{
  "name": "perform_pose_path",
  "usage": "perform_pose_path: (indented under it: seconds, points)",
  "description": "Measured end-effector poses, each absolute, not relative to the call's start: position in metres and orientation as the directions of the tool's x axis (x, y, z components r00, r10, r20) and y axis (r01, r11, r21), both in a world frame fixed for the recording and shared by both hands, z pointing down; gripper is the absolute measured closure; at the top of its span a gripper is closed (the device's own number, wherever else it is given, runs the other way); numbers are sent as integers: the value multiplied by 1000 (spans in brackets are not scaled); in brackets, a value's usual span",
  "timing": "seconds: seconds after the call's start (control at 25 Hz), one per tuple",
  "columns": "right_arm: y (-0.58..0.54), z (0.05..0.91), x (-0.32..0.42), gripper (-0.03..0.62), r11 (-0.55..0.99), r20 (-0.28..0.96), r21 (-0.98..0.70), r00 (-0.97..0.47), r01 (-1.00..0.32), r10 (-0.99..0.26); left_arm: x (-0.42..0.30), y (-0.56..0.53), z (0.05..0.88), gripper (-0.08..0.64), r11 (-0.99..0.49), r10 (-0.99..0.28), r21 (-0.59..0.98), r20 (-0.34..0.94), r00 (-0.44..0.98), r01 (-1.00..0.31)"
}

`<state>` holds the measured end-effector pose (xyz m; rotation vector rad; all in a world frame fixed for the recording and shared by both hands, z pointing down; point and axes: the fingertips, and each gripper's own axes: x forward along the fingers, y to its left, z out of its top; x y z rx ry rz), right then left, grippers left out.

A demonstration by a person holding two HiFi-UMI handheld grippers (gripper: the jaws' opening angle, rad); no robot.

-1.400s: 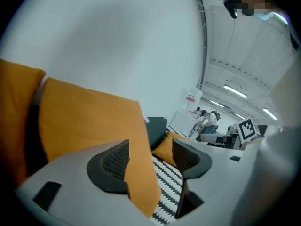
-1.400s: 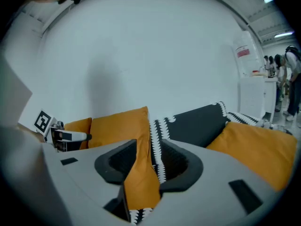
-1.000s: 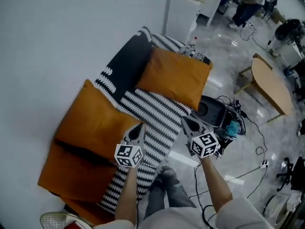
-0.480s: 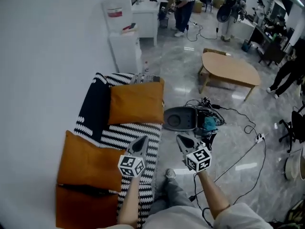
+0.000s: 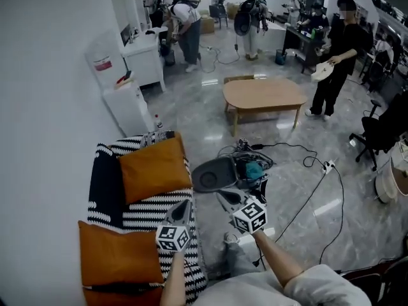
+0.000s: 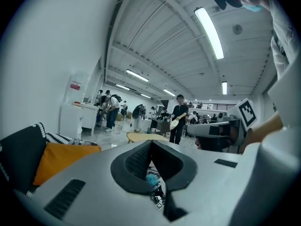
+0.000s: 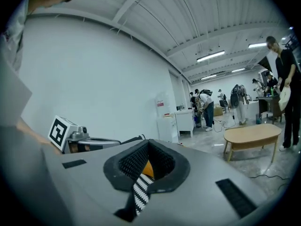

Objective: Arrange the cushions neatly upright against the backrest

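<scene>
Head view: near cushion [image 5: 118, 258] and far cushion [image 5: 153, 168] on sofa [image 5: 148, 213].
Left gripper [image 5: 183, 207] and right gripper [image 5: 227, 198] hover, fingers closed, empty.

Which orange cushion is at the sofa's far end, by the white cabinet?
The orange cushion higher in the head view, beside the cover's black patch. The other cushion lies at the near end.

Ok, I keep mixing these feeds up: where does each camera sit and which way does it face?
Head view: on the head, steeply down at the sofa and floor; forearms, left claw, right claw show.
Left gripper view: on the left claw, along its shut jaws across the room; right claw's marker cube shows.
Right gripper view: on the right claw, along shut jaws toward the wall; left claw's marker cube shows.
Shared: all see the wooden table.
</scene>
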<state>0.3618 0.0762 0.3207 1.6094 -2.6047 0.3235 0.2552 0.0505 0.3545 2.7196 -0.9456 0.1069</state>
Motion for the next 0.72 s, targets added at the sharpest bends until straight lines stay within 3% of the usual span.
perform_pose_path:
  seconds: [0.24, 0.72]
  points:
    - [42, 328, 383, 566, 422, 182, -138, -442, -896, -878, 273, 22, 358, 531, -745, -608, 226, 157, 778, -628]
    - [-47, 331, 419, 566, 542, 194, -131, -558, -830, -807, 337, -65, 350, 531, -683, -675, 231, 165, 720, -693]
